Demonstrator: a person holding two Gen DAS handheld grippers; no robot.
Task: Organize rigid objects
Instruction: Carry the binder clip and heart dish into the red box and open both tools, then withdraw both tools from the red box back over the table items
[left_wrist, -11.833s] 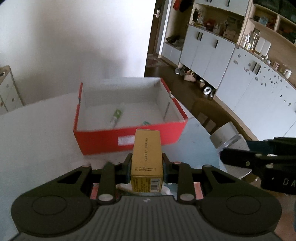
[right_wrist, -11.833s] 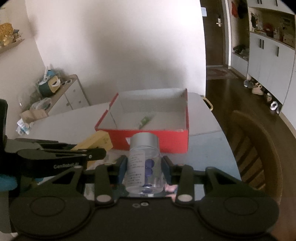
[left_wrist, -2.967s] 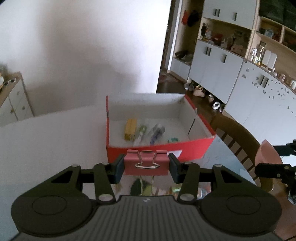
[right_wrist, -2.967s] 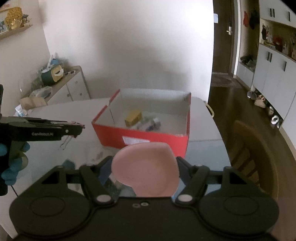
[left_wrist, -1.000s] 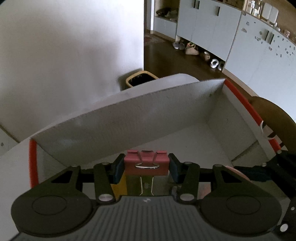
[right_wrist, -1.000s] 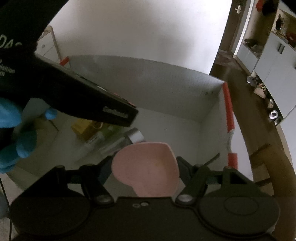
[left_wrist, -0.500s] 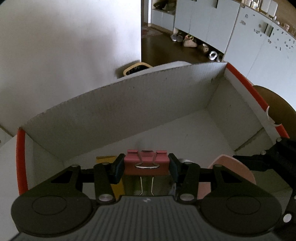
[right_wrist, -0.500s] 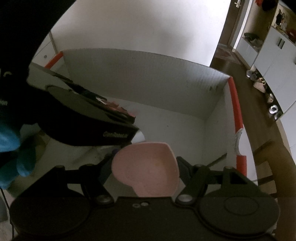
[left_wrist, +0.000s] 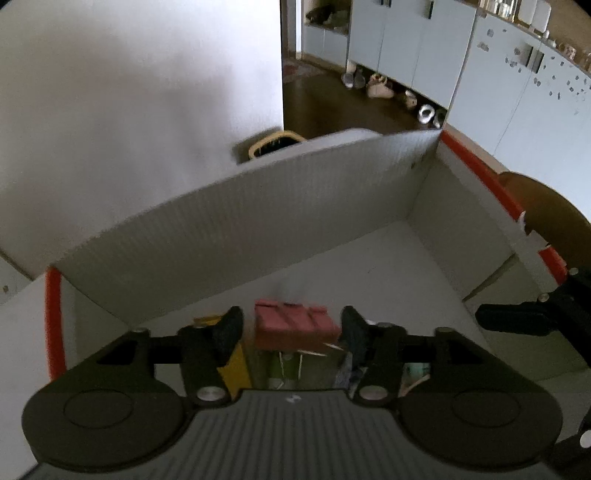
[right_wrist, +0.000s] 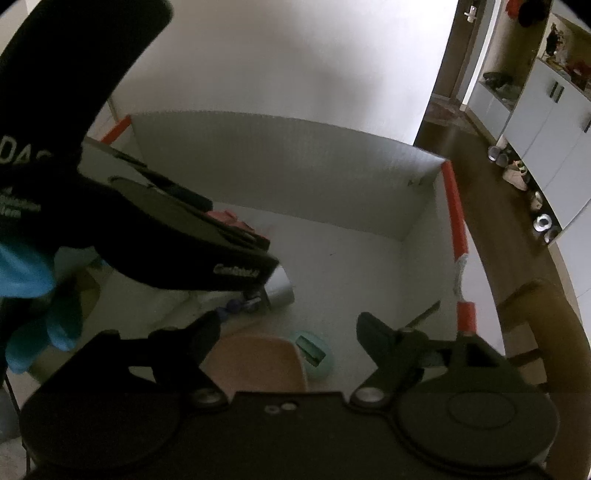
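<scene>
Both grippers hang over the open red box (left_wrist: 480, 173), which also shows in the right wrist view (right_wrist: 452, 206). My left gripper (left_wrist: 291, 328) is open; the pink binder clip (left_wrist: 295, 323) sits blurred between its spread fingers, free of the pads. In the right wrist view the clip (right_wrist: 231, 219) shows beside the left gripper's body. My right gripper (right_wrist: 284, 332) is open; the pink heart-shaped dish (right_wrist: 255, 363) lies below it in the box. A yellow carton (left_wrist: 231, 363), a clear bottle with a silver cap (right_wrist: 279, 288) and a mint-green round item (right_wrist: 314, 354) lie on the box floor.
A wooden chair (right_wrist: 543, 332) stands right of the box. A white wall is behind it. White cabinets with shoes on the floor (left_wrist: 406, 96) are at the far right. A wicker basket (left_wrist: 273, 146) sits beyond the box.
Both grippers have opened. The binder clip has come free of the left fingers and the pink dish has dropped out of the right fingers into the box.
</scene>
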